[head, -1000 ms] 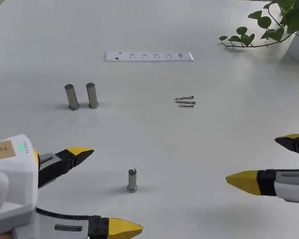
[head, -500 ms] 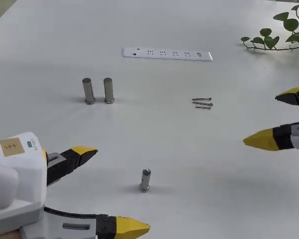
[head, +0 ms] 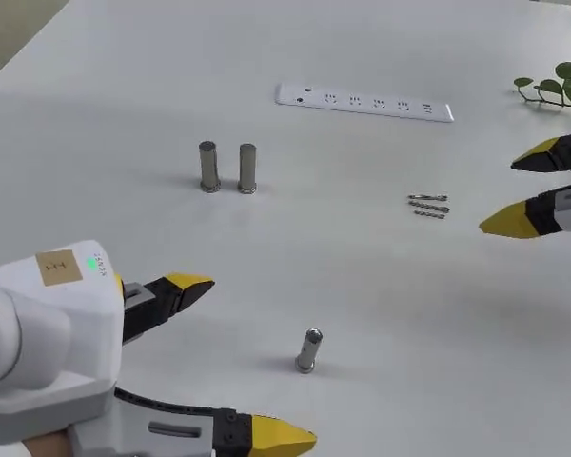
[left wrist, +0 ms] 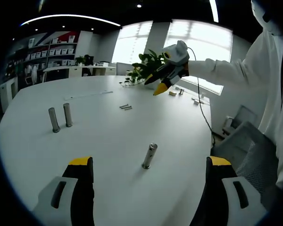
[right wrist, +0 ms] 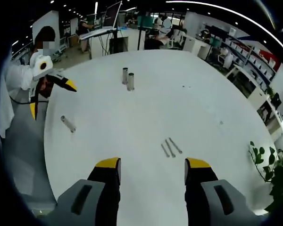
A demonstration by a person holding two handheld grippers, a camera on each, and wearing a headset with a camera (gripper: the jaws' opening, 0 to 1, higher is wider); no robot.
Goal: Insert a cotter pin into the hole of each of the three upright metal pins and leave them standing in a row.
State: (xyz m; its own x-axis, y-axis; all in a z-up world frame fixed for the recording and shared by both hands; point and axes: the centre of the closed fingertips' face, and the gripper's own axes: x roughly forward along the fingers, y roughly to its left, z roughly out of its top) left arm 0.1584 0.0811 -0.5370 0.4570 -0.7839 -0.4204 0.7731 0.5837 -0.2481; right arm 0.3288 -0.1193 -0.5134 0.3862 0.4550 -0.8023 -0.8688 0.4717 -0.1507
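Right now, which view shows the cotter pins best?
The right gripper view: all three cotter pins lie central, ahead of its jaws. The head view shows them off right; the left gripper view, as faint slivers.

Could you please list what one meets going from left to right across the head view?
First upright metal pin → second upright metal pin → nearer metal pin → cotter pins → right hand-held gripper.

We see two grey metal pins [head: 208,168] upright side by side, a third pin [head: 309,349], thinner, standing alone nearer us, three cotter pins [head: 428,206] lying close together, well apart from both
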